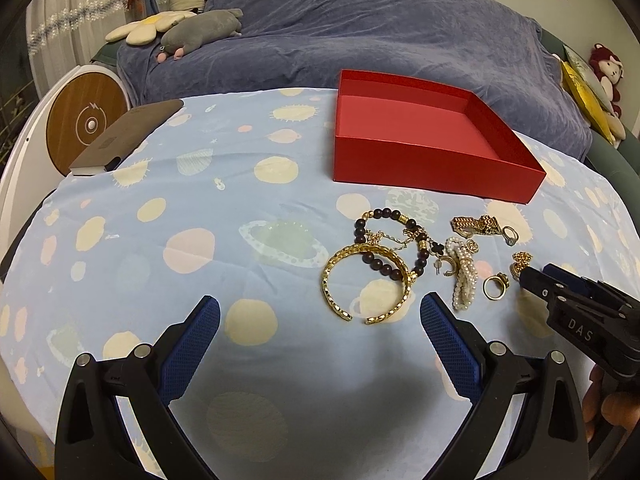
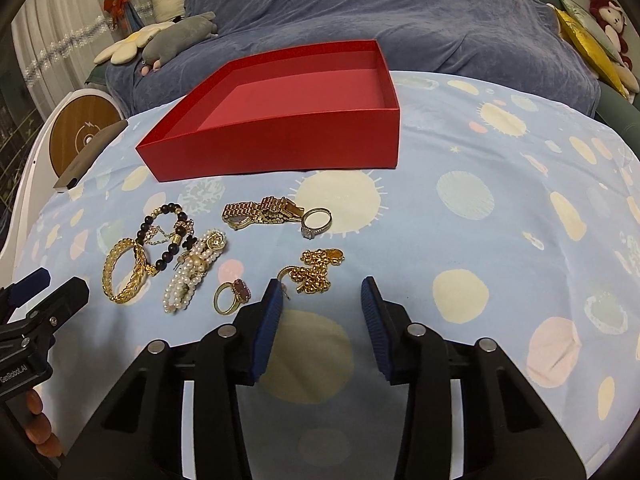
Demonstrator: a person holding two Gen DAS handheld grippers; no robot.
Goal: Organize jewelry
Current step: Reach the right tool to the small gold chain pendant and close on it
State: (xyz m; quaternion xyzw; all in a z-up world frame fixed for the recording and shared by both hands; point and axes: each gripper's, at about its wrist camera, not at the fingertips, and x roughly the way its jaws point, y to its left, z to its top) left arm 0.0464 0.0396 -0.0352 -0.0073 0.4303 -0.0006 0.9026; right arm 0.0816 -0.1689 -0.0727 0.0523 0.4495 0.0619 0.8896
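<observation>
In front of the red box, on the near side of it, your jewelry lies loose on the cloth. Nearest the box sit the watch and, touching its clasp end, the silver ring. Further from the box and toward your left are the bead bracelet overlapping the gold bangle, and the pearl strand just beside them. The stone ring and the gold chain lie furthest from the box on the right side of the pile.

Your right gripper has its jaws wide apart, holding nothing; its left fingertip sits just beside the chain, and whether it touches is unclear. Your left gripper is also spread wide and empty, hovering over bare cloth, with the bangle just ahead between its fingers.

The box holds nothing visible. Beyond the box lies a blue blanket with plush toys.
</observation>
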